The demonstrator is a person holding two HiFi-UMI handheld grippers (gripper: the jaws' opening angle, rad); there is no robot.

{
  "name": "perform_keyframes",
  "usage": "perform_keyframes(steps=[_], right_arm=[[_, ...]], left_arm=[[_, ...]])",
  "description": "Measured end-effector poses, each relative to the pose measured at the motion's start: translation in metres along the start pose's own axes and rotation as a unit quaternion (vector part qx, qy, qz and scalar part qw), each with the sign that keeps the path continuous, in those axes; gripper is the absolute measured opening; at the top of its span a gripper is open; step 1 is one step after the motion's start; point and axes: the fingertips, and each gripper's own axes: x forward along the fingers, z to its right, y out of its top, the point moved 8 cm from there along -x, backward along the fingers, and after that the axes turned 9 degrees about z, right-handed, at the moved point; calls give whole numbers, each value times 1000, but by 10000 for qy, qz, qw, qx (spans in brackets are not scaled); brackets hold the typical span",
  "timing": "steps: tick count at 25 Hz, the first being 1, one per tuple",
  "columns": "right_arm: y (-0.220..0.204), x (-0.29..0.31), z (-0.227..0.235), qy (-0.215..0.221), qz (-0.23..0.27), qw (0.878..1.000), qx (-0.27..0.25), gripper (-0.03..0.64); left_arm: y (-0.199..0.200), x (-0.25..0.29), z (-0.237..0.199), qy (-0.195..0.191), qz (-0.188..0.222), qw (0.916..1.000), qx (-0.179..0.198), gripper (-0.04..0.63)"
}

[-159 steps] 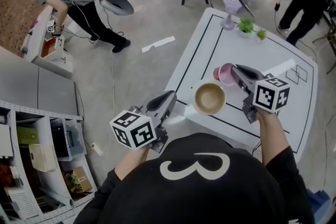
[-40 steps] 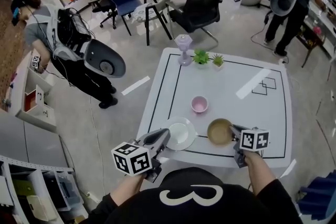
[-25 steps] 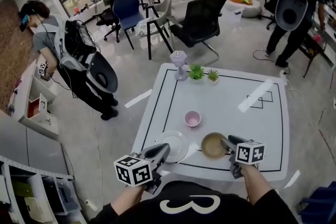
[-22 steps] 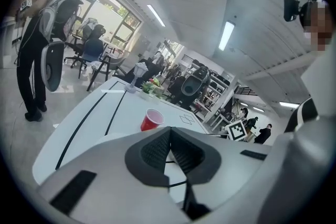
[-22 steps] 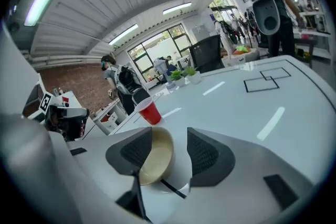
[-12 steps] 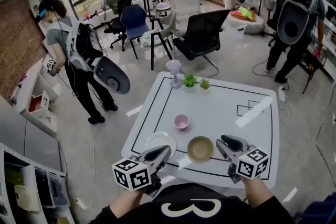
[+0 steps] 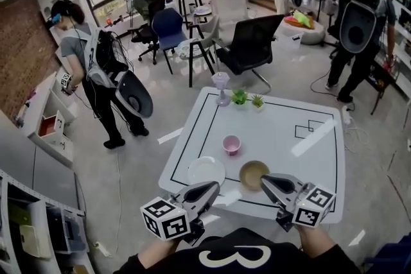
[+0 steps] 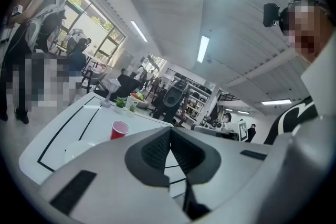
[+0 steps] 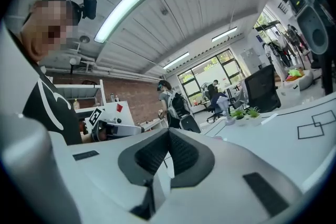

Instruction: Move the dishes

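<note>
**Three dishes on tabletop; both tongs pressed together, empty**

The white tabletop (image 7: pixel 289 157) carries all three dishes. The left tongs (image 7: pixel 215 187) are pressed together with nothing between them, at the near edge. The right tongs (image 7: pixel 264 180) have just been closing and are now pressed together, empty. The white plate (image 7: pixel 206 171) sits near the front edge. The brown bowl (image 7: pixel 252 173) is just beside it at 3 o'clock. The pink cup (image 7: pixel 231 144) stands at 12 o'clock of the gap between them.

Desk (image 7: pixel 282 119), right half bare: wide free lane from near edge to far edge, only flat tape strip (image 7: pixel 313 137) lying there. Near-left crowded: plate (image 7: pixel 206 171) and bowl (image 7: pixel 250 171) side by side, narrow gap between; pink cup (image 7: pixel 231 144) just behind that gap. Far-left edge: glass vase (image 7: pixel 221 88) and small plants (image 7: pixel 239 97) in row. Centre between cup and plants open. Black chair (image 7: pixel 250 42) beyond far edge.
</note>
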Motion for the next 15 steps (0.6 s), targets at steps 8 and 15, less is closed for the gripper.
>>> perform_keyframes(steps=[8, 15], right_arm=[[-10, 28, -67, 338, 197, 9992, -11, 9], [-24, 30, -105, 218, 250, 9994, -104, 9]], left_arm=[[14, -58, 1, -146, 171, 9997, 81, 3], [10, -84, 6, -407, 109, 9989, 192, 3]])
